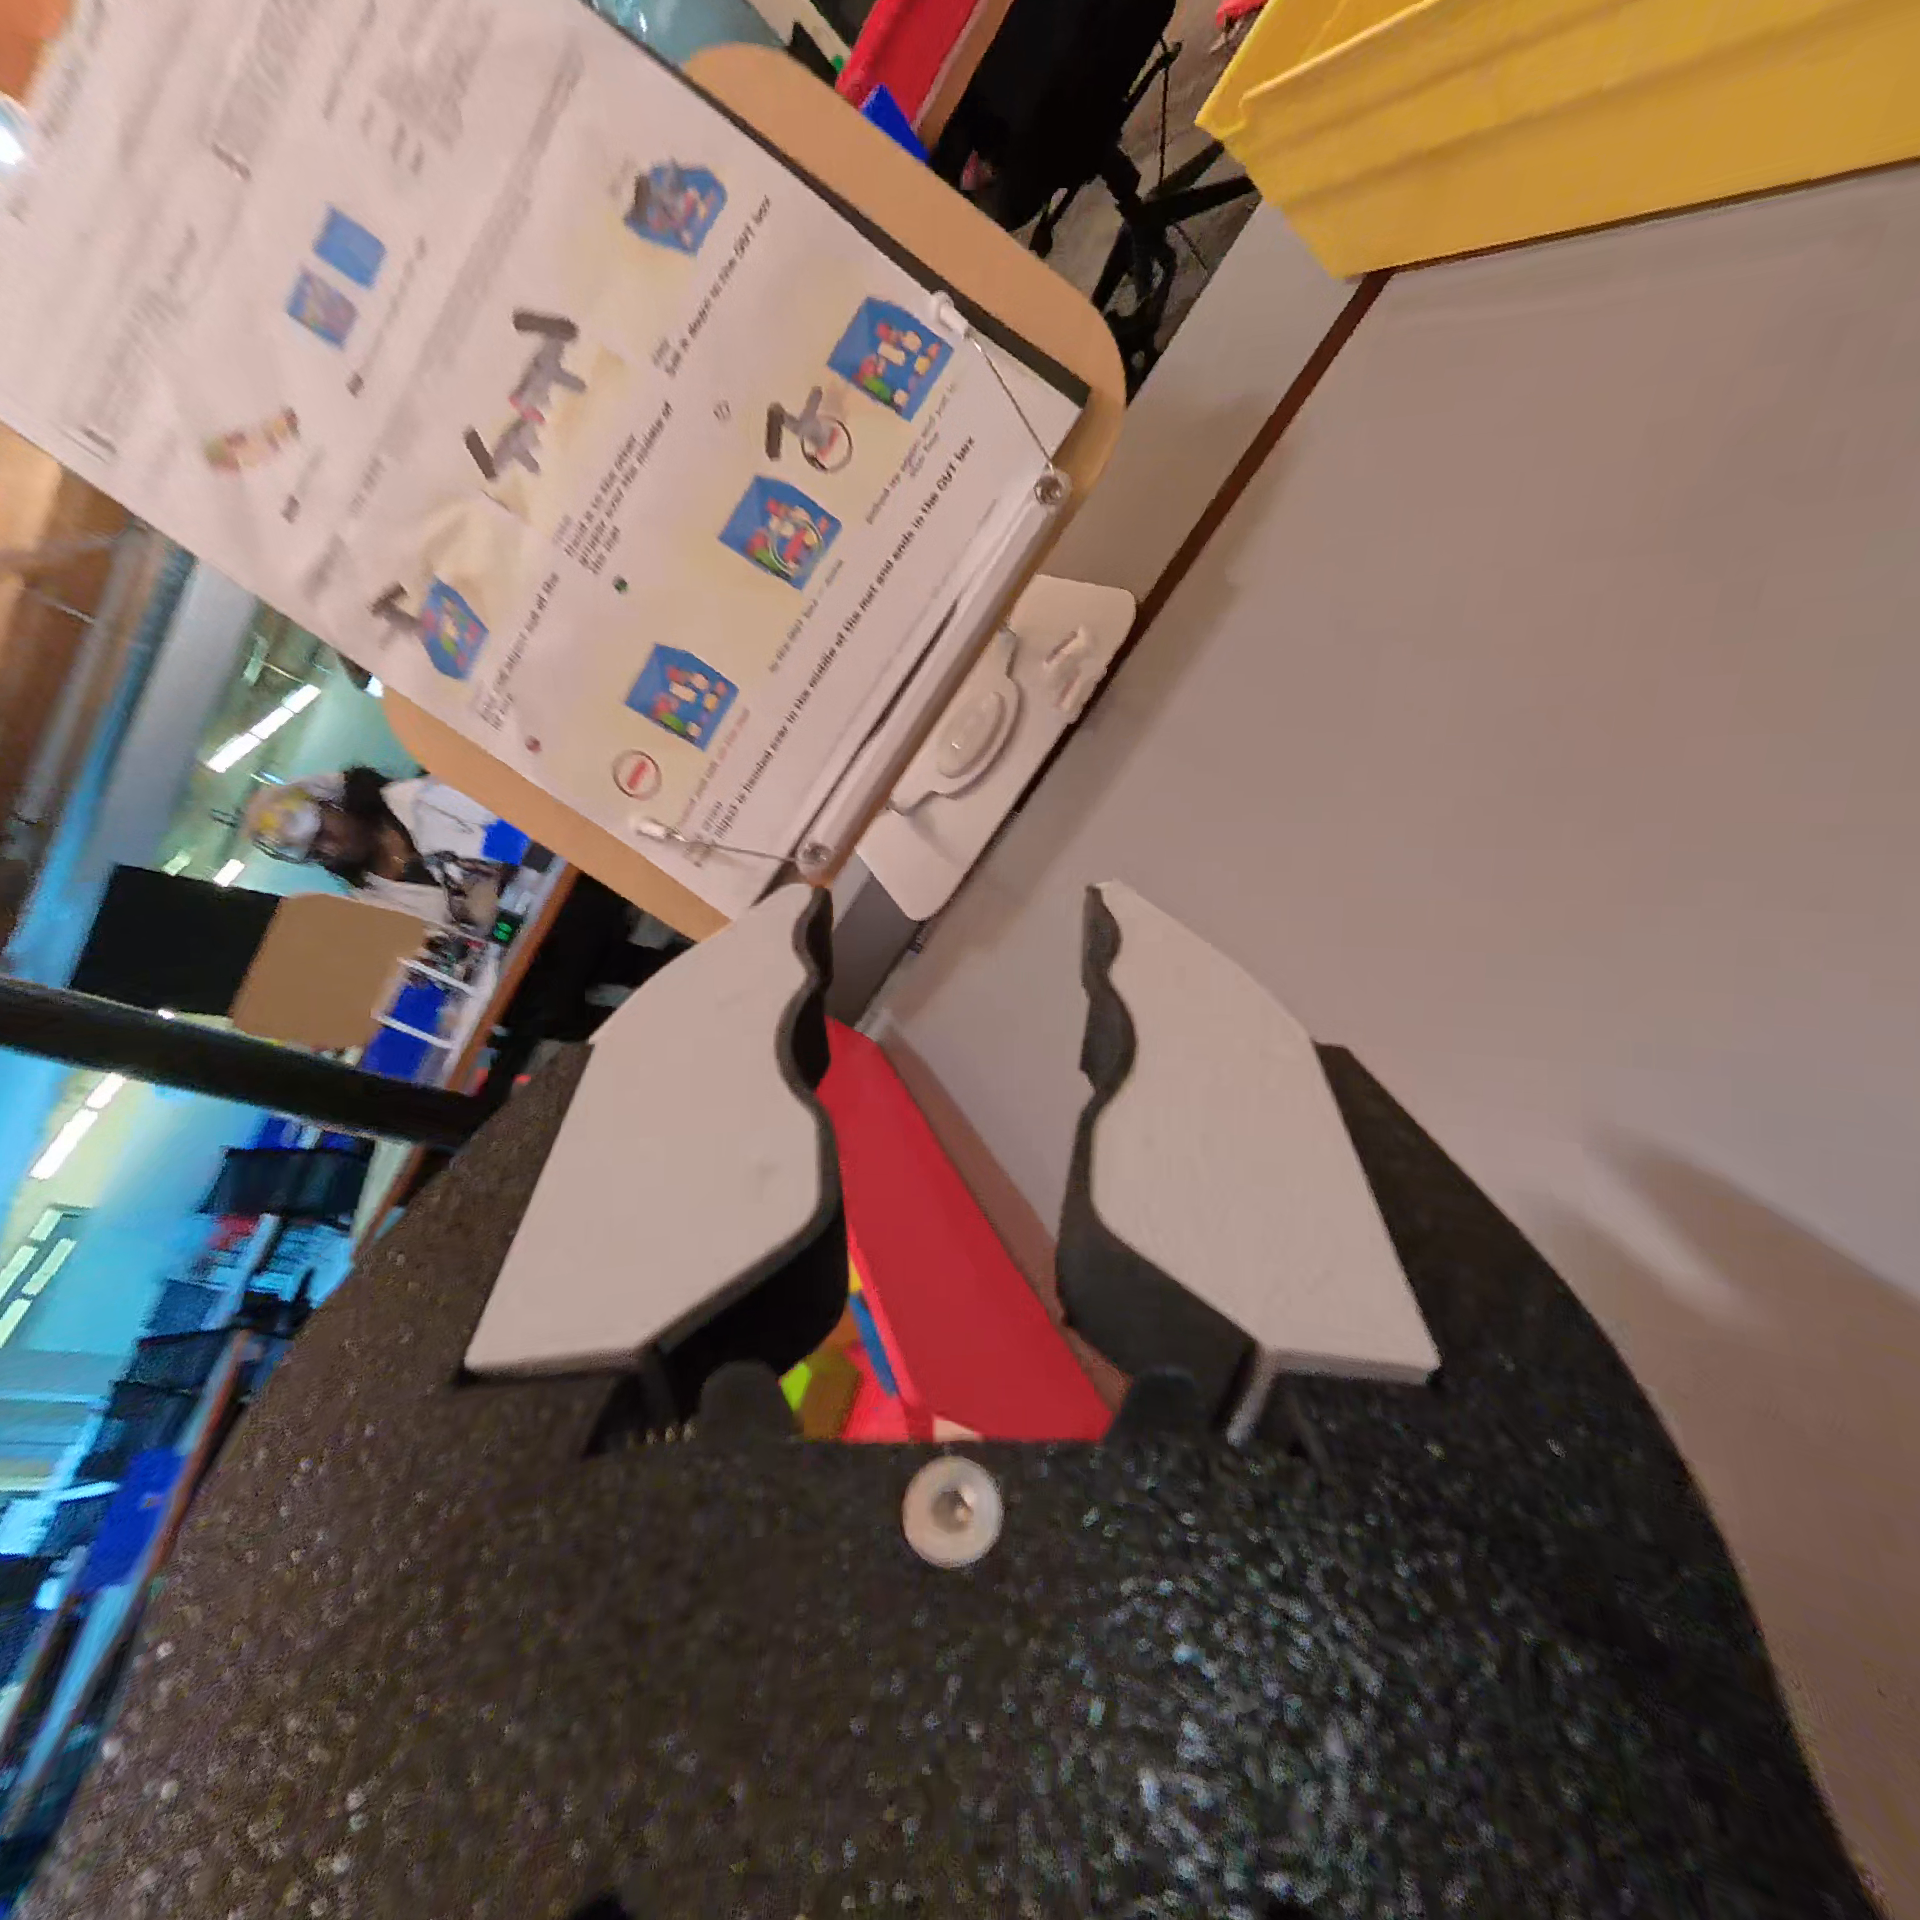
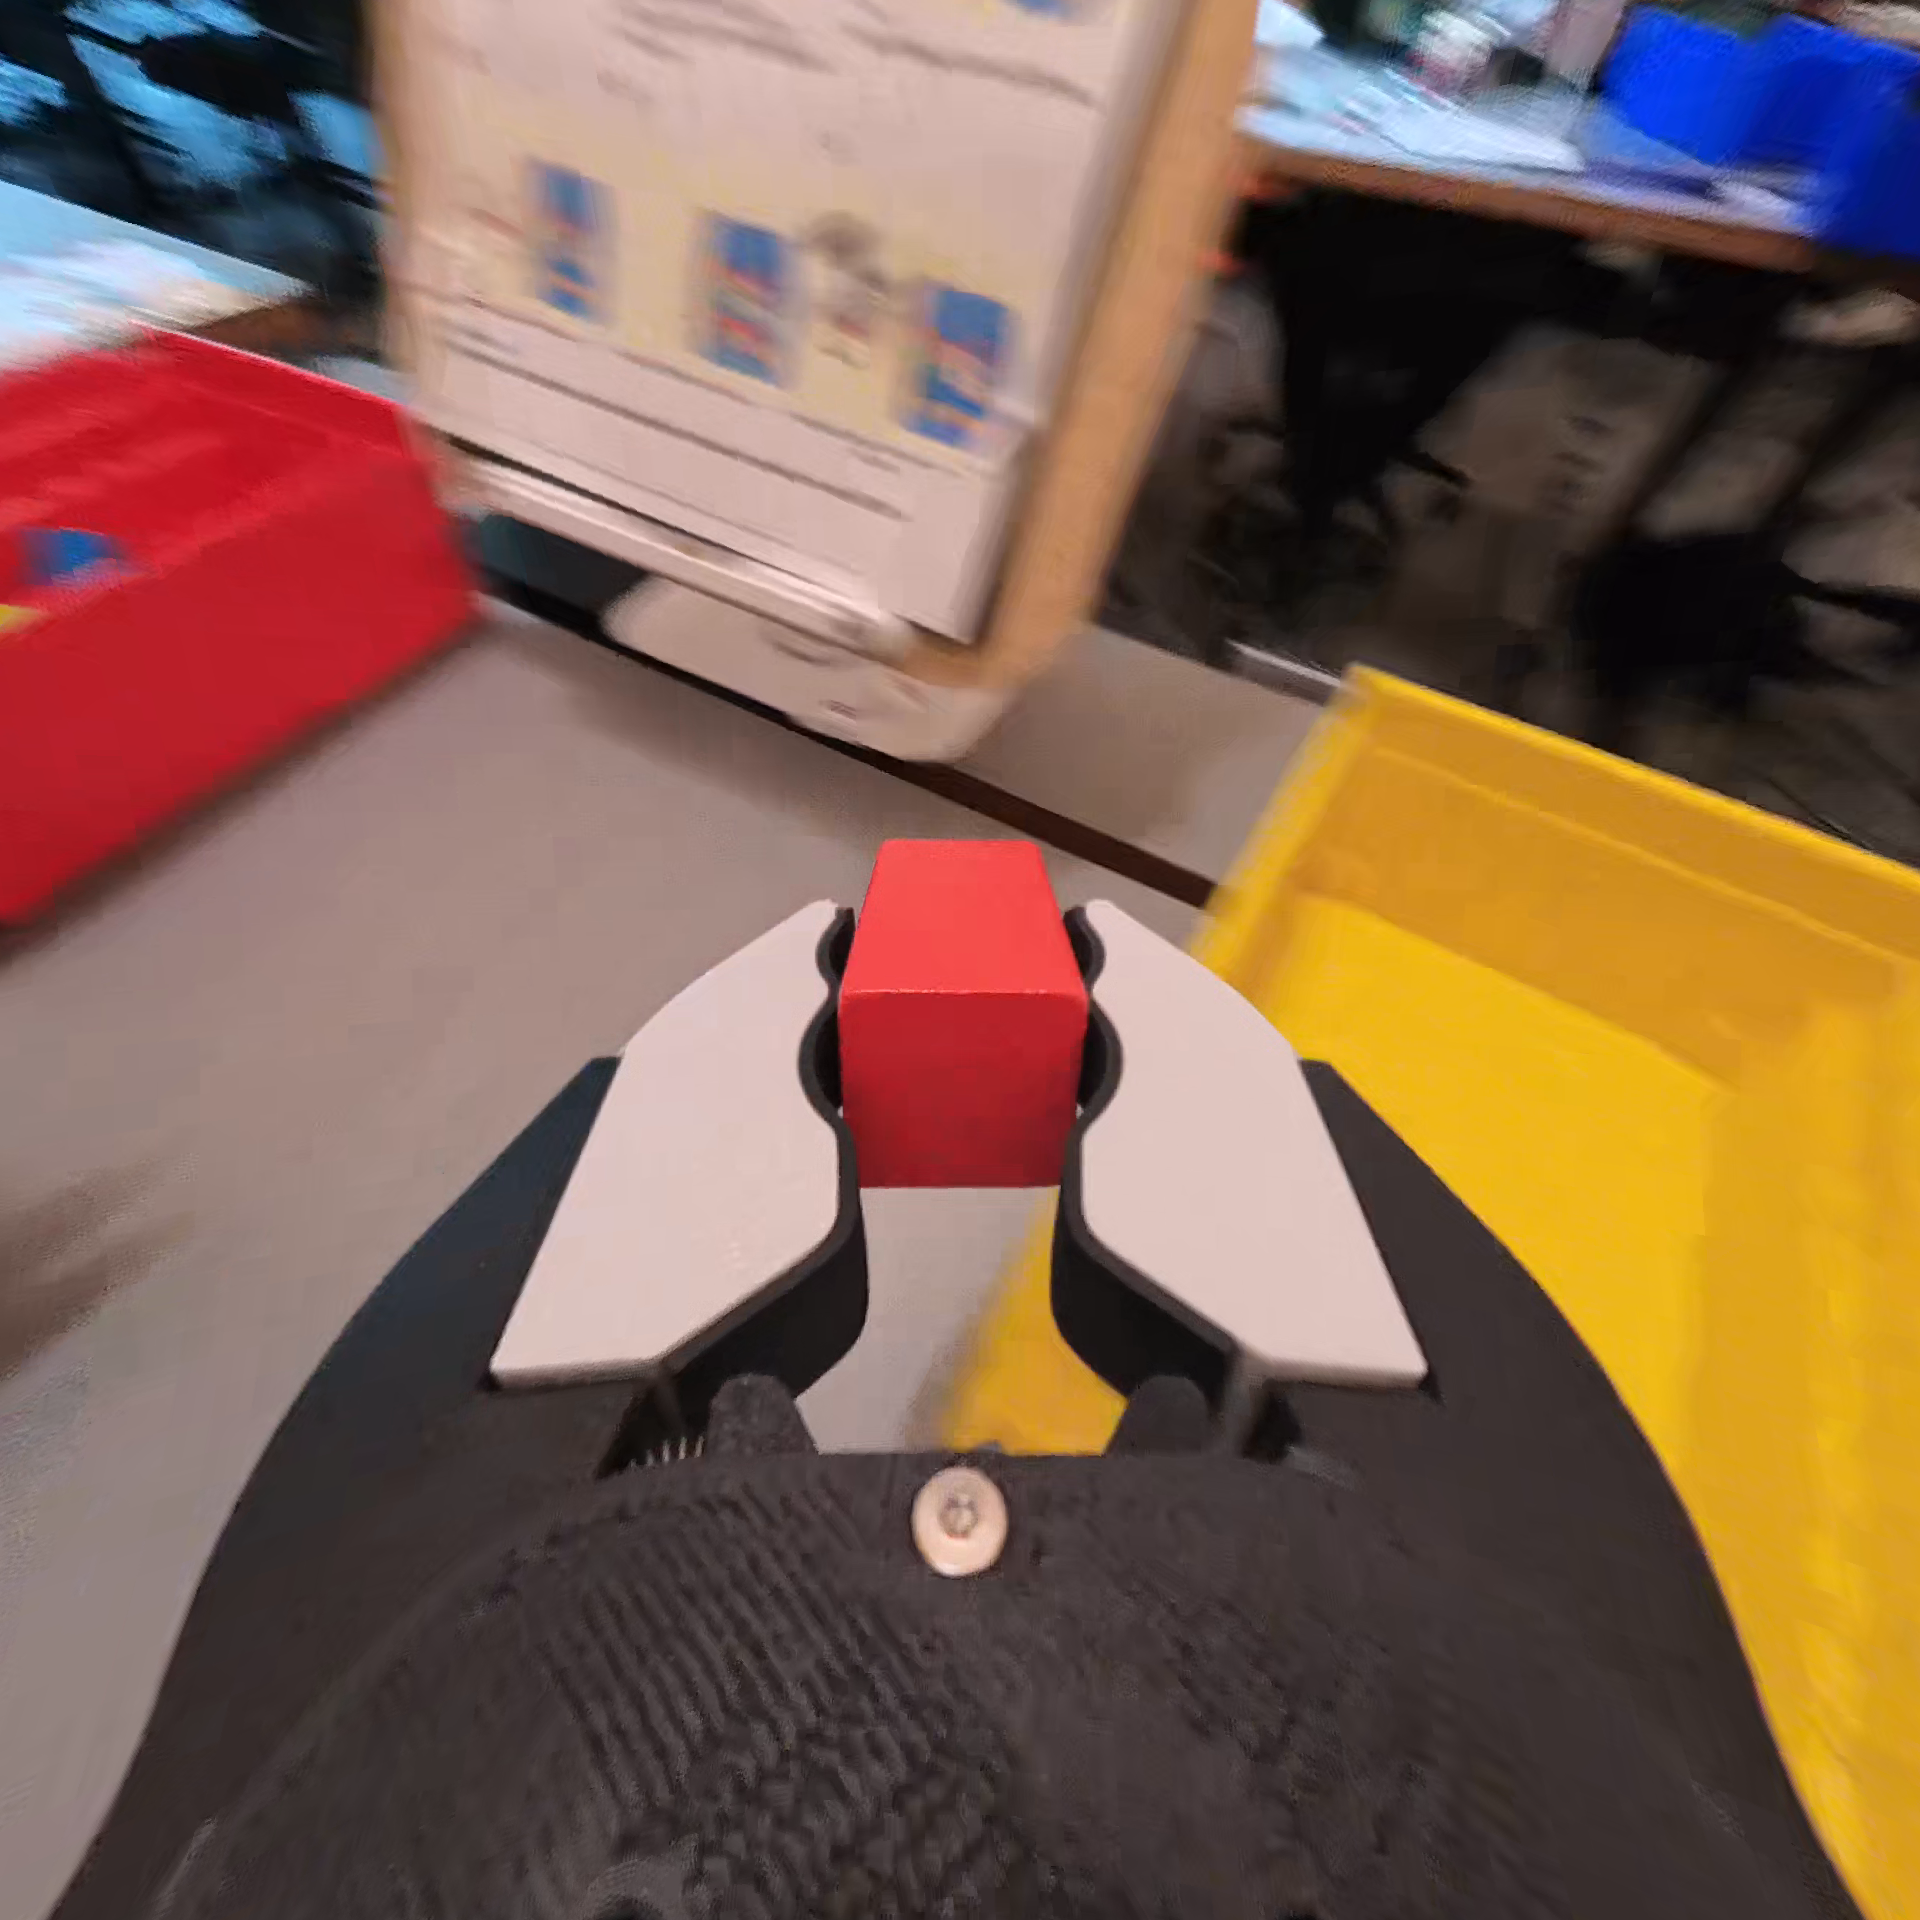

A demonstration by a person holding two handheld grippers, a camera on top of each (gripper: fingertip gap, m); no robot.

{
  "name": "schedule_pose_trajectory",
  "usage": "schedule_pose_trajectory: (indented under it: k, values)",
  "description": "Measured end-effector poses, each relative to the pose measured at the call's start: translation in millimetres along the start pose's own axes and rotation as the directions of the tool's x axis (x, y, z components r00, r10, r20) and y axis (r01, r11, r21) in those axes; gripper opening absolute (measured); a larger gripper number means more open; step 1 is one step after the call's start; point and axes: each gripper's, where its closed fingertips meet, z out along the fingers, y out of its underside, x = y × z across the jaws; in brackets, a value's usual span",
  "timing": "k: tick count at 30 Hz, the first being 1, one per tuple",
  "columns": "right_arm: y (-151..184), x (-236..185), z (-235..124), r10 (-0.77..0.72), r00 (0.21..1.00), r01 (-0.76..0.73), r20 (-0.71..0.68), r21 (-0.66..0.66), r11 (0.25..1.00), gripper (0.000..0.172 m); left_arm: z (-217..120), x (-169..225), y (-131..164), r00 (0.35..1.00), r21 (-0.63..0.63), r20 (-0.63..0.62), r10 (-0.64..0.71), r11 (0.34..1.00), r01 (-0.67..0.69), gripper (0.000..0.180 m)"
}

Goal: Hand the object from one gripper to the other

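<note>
Right gripper [image 2: 961, 935]: jaws clenched on a red block [image 2: 961, 1039] at the centre of the right wrist view. Both pads press its side faces; the block stands out a little beyond the fingertips [image 2: 1143, 956] and is clear of the grey table [image 2: 520, 883] below.

Left gripper [image 1: 956, 914]: jaws released, nothing between them. Through the gap shows only the rim of a red bin [image 1: 935, 1195] lying behind, lower centre of the left wrist view, beside the table edge.

Surroundings: a yellow bin [image 2: 1558, 1039] sits at the right of the right wrist view, the red bin at its left. An upright instruction board [image 1: 623, 416] occupies the upper left of the left wrist view.

Assessment: the block is secured by one gripper. Neither gripper appears in the other's view, so they are judged apart. Bringing them together, the receiving grasp and the release all remain outstanding.
</note>
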Motion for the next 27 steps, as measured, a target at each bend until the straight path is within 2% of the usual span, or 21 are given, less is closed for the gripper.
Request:
schedule_pose_trajectory:
  k: [3, 6, 9, 15, 19, 22, 27]
  values:
    - [43.1, 79.5, -25.8, 0.044, 0.966, -0.071, -0.255, -0.098, 0.993, 0.04, -3.3, 7.7, 14.1, 0.998, -0.029, -0.032, -0.052, 0.998, 0.051, 0.043]
    - [75.7, 116.2, -32.0, 0.107, 0.933, -0.157, -0.344, -0.12, 0.98, 0.04, -4.3, 16.5, 27.3, 0.997, -0.057, -0.048, -0.063, 0.997, 0.06, 0.041]
    - [92.9, 112.4, -13.8, 0.145, 0.947, -0.194, -0.285, -0.155, 0.969, 0.04, -3.4, 24.7, 39.0, 0.996, -0.092, -0.063, -0.059, 0.994, 0.053, 0.04]
    - [107.0, 92.9, 20.5, 0.032, 0.97, -0.097, -0.239, -0.264, 0.96, 0.04, -5.1, 28.6, 49.7, 0.995, -0.12, -0.063, -0.077, 0.99, 0.069, 0.039]
    - [100.7, 95.2, 25.4, -0.036, 0.956, -0.039, -0.291, -0.246, 0.969, 0.04, -7.3, 24.0, 59.1, 0.989, -0.145, -0.049, -0.138, 0.981, 0.13, 0.04]
    - [86.1, 96.8, 20.6, -0.084, 0.94, 0.022, -0.331, -0.188, 0.982, 0.052, -10.6, 13.7, 70.2, 0.982, -0.174, -0.016, -0.186, 0.968, 0.18, 0.04]
    - [66.4, 91.8, 8.0, -0.04, 0.942, -0.005, -0.333, -0.132, 0.991, 0.063, -20.0, -26.3, 96.4, 0.959, -0.222, 0.07, -0.274, 0.933, 0.283, 0.04]
